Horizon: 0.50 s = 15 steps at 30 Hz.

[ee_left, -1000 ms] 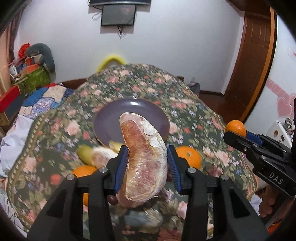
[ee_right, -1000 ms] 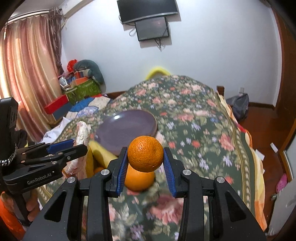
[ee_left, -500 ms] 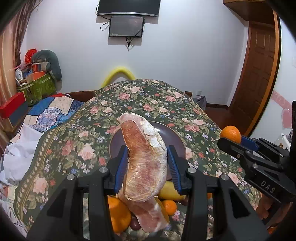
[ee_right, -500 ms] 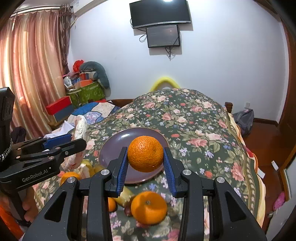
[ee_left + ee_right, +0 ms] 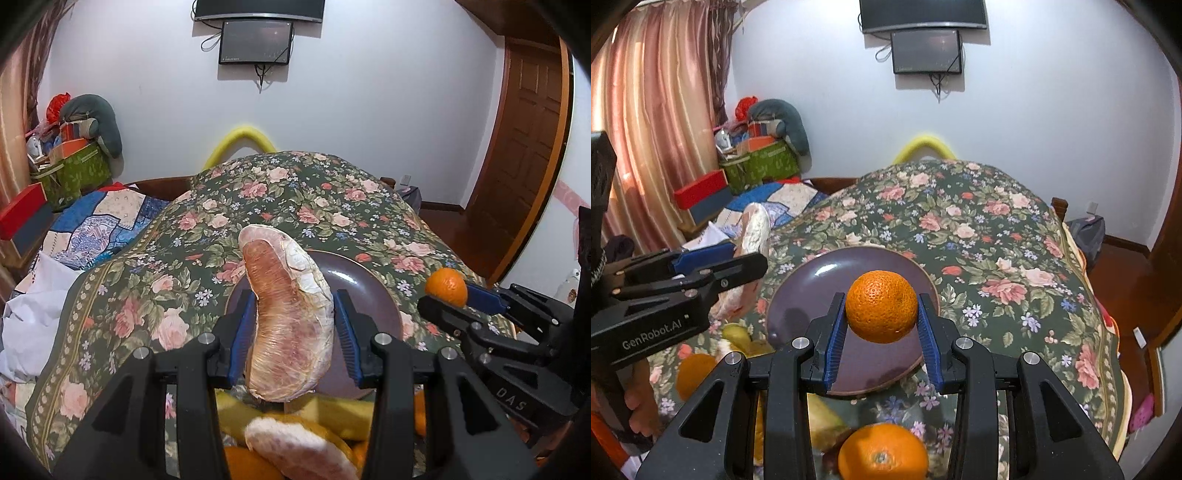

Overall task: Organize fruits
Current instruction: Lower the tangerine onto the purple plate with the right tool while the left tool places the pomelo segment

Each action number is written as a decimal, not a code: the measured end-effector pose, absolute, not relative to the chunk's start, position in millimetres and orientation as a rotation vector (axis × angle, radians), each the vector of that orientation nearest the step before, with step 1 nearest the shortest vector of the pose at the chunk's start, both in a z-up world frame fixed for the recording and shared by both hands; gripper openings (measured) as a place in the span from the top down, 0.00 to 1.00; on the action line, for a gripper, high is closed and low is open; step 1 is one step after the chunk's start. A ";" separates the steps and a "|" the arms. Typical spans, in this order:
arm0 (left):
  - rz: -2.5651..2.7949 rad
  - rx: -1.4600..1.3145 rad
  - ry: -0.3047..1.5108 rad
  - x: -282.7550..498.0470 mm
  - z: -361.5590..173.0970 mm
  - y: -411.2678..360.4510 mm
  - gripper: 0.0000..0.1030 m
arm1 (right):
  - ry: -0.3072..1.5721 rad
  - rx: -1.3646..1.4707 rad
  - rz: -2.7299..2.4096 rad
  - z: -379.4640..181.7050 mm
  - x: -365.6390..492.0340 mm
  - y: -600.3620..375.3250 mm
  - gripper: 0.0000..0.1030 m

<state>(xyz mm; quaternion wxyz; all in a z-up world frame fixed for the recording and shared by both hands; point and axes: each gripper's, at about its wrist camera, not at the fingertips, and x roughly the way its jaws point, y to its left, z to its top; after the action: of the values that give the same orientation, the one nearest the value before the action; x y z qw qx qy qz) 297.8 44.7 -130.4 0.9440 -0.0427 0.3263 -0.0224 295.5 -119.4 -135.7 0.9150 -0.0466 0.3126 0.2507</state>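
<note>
Right wrist view alone shows loose orange (image 5: 882, 452); pear (image 5: 823, 421), perhaps, beside.

Purple plate (image 5: 812, 291) bare, open from above. Near edge crowded: orange (image 5: 882, 452), pomelo piece (image 5: 299, 452), yellow fruit (image 5: 332, 411). Far floral bedcover (image 5: 979, 229) clear. Left gripper (image 5: 713, 266) blocks the plate's left side.

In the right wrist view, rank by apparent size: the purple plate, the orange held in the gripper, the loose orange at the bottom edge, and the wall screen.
1. Round purple plate, largest.
2. Held orange and loose orange: look alike, unranked; the loose one is partly hidden.
3. Dark wall screen looks about as wide as them, but it is far off, so unsure.
</note>
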 end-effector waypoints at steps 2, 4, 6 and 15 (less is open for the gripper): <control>-0.049 -0.090 0.683 307.3 -134.3 46.2 0.59 | 0.661 -0.103 0.520 -140.0 301.4 -117.6 0.67; -0.050 -0.090 0.696 315.2 -136.9 46.8 0.59 | 0.680 -0.106 0.522 -144.1 307.3 -115.5 0.67; -0.050 -0.091 0.711 323.0 -140.0 47.1 0.59 | 0.693 -0.103 0.526 -146.3 310.8 -114.1 0.67; -0.063 -0.097 0.774 348.1 -152.0 45.0 0.58 | 0.739 -0.139 0.543 -152.0 324.4 -102.2 0.67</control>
<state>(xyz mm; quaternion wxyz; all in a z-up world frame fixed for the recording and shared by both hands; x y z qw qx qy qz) 348.1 45.0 -152.0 0.9245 -0.0473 0.3770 -0.0307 324.4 -102.2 -152.0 0.8943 -0.0669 0.3565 0.2619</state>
